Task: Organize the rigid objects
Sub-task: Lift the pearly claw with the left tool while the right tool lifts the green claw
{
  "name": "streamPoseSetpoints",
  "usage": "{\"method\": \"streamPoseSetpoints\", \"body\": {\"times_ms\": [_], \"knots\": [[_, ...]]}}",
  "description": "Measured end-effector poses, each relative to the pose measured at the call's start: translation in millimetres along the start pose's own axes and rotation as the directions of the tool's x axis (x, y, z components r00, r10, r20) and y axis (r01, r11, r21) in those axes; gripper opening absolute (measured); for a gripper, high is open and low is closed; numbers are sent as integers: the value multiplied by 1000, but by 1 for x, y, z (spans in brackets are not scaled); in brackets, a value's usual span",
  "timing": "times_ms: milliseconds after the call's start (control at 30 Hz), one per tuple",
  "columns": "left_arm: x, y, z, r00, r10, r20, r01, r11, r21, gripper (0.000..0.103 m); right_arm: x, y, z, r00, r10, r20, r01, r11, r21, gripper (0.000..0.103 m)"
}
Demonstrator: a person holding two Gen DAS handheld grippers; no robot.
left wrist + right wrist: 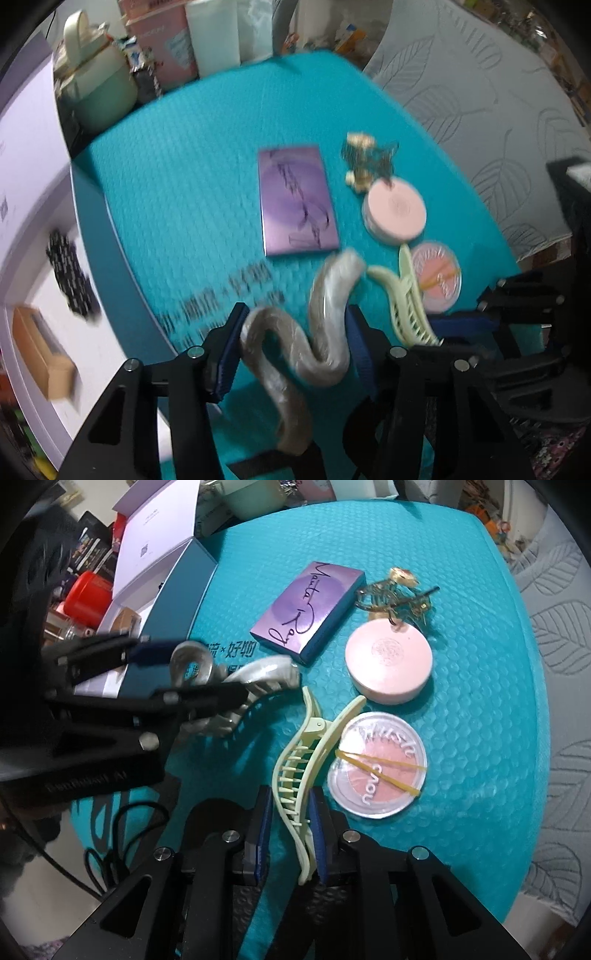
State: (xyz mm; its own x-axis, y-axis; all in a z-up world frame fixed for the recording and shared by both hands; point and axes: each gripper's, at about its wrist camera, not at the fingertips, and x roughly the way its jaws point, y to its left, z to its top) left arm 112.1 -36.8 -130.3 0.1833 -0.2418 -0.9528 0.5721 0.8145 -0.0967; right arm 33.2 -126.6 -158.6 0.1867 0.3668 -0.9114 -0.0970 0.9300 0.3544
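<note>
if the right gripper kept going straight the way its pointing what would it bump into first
The right gripper, closed on the pale green plastic claw clip, points up the teal mat. Ahead, the clip's tips would probably meet the purple rectangular box first, though depth is unclear; the round pink compact lies just right of that line.

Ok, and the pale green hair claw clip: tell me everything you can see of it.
The pale green claw clip looks like smooth matte plastic: two long curved arms meeting at a hinge near its far end, with a row of thin teeth along the inner side. It lies lengthwise on the teal mat, its near end between the fingers of the right gripper, which are closed on it. One arm's tip reaches to the rim of the clear round compact beside it; contact is unclear. The grey clip is not touching it.
</note>
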Motion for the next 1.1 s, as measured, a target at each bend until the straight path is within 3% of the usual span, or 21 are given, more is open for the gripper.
{"method": "streamPoseSetpoints", "body": {"times_ms": [133, 567, 633, 667, 700, 733, 800, 900, 1100], "knots": [[0, -4, -18, 999, -48, -7, 47, 996, -70, 52, -3, -1, -7, 1000, -3, -13, 2, 1000, -30, 20], [-11, -24, -64, 998, -64, -22, 57, 970, -238, 52, -13, 0, -34, 998, 0, -67, -10, 989, -145, 20], [-8, -20, -69, 997, -66, -26, 55, 955, -291, 57, -13, 1, -37, 998, -10, -64, 0, 988, -156, 20], [-4, -18, -70, 997, -70, -44, 53, 949, -310, 66, -13, 1, -37, 998, -14, -59, 5, 988, -157, 21], [4, -12, -74, 993, -92, -77, 61, 938, -341, 68, -12, 1, -35, 998, -28, -54, 19, 988, -156, 23], [3, -12, -75, 994, -95, -50, 72, 937, -342, 70, -11, 2, -33, 998, -45, -52, 36, 987, -159, 29], [-4, -10, -78, 997, -80, 11, 79, 936, -343, 71, -10, 6, -33, 996, -75, -40, 66, 982, -178, 32], [-4, -7, -84, 997, -71, 21, 74, 938, -340, 72, -8, 13, -32, 994, -104, -20, 98, 975, -198, 40], [0, -15, -84, 1000, -26, 10, 27, 955, -296, 72, 0, 22, -28, 990, -139, -5, 134, 963, -233, 40]]}}
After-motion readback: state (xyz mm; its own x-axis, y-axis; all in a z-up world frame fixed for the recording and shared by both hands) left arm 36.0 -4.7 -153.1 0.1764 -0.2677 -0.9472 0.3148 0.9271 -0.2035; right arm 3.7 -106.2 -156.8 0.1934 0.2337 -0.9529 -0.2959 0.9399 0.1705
